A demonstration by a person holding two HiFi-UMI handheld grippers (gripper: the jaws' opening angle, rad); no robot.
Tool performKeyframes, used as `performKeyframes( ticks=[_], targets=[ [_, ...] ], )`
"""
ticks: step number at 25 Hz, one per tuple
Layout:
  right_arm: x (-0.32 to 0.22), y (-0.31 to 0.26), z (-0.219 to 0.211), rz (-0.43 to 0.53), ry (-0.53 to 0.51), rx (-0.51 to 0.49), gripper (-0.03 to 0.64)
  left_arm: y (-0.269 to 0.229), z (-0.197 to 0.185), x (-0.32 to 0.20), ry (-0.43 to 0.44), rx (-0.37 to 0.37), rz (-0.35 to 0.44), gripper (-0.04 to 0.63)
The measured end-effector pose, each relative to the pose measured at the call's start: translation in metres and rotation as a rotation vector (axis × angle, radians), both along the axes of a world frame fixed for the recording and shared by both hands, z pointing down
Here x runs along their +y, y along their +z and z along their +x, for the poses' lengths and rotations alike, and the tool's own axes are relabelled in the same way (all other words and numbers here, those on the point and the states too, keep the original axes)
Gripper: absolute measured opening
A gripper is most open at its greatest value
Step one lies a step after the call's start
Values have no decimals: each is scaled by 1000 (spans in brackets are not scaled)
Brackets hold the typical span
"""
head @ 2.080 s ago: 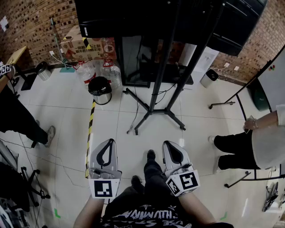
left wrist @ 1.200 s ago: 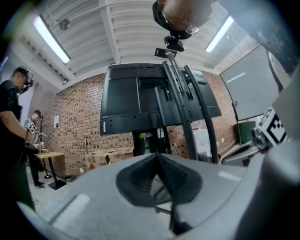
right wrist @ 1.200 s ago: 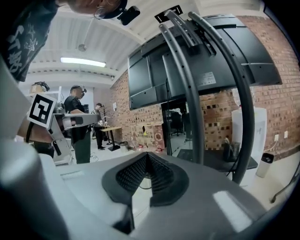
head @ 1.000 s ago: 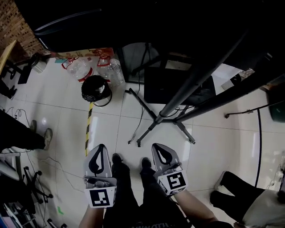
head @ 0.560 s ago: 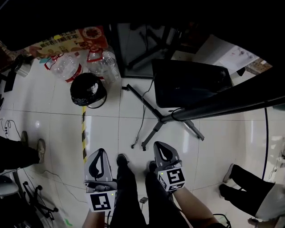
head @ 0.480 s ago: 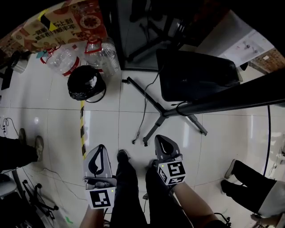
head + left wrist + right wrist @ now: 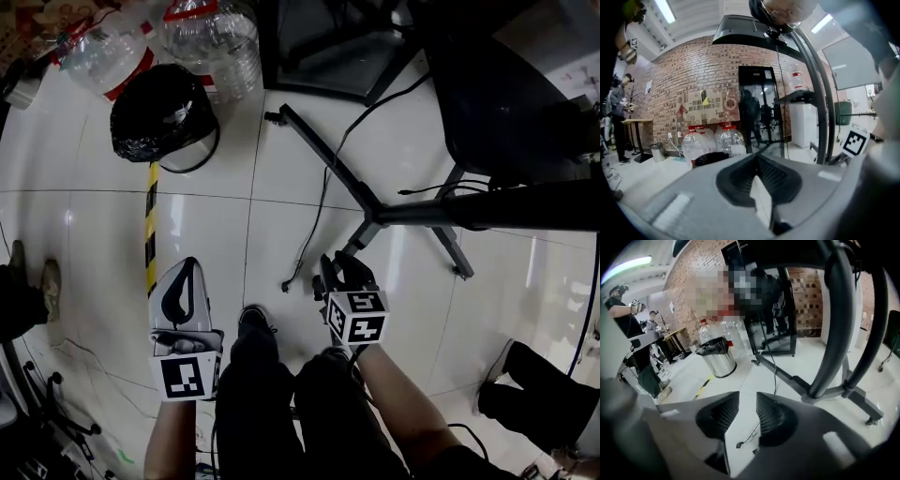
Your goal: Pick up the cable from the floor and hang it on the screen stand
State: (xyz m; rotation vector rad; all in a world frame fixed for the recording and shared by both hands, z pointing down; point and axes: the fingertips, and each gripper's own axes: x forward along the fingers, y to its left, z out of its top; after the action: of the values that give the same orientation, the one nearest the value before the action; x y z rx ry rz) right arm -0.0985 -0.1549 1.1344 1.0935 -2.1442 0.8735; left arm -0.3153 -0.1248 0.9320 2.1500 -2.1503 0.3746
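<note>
A thin black cable [image 7: 322,208] lies on the white tile floor, and its plug end [image 7: 284,286] is nearest me. It runs back past the black screen stand's leg [image 7: 323,155] towards the stand's base. My right gripper [image 7: 325,269] hovers just right of the plug end. Its jaws are opening and nothing is between them. In the right gripper view the cable end [image 7: 740,444] shows on the floor through the gap of the right gripper [image 7: 747,408]. The stand's pole [image 7: 832,333] rises at right. My left gripper [image 7: 185,274] is shut and empty, to the left of my legs.
A bin lined with a black bag [image 7: 159,112] and two large water bottles [image 7: 211,42] stand at the back left. A yellow-black tape strip [image 7: 150,225] runs along the floor. A person's legs [image 7: 534,403] are at the right, and another person's shoes [image 7: 28,281] at the left.
The head view has dropped closer to the floor. My right gripper has moved forward to the cable's end and its jaws have parted. The left gripper has stayed shut.
</note>
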Motion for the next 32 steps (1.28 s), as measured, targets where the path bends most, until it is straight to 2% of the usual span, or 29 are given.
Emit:
performKeyframes(
  ticks=[3,5,8,11,15,18,21,24,27,32],
  targets=[
    [2,52,-14,-116,13,-46,166,42,-8,-7,1,-8,-17,5],
    [-2,79,-20,-151,30,-71,167,69,-10,-12,11,-5,-29,5],
    [-14,116,-24,-180,32,-57,166,107,-14,-20,25,-4,-25,5],
    [-29,152,-24,-287,63,-50,166,141,-19,-21,27,4,-44,5],
    [-46,186,-28,-435,115,-74,154,160,-24,-22,26,4,-12,5],
    [-42,214,-22,-520,139,-19,147,171,-26,-20,32,-5,-1,5],
    [-29,241,-14,-612,164,36,130,185,-28,-20,25,3,-8,5],
    [-18,260,-14,-705,222,23,130,201,-29,-20,32,1,-36,5],
    [-14,270,-9,-743,283,19,132,215,-25,-24,60,2,-50,5],
    [-8,280,-14,-720,217,109,130,245,-22,-25,74,34,-113,5]
  ],
)
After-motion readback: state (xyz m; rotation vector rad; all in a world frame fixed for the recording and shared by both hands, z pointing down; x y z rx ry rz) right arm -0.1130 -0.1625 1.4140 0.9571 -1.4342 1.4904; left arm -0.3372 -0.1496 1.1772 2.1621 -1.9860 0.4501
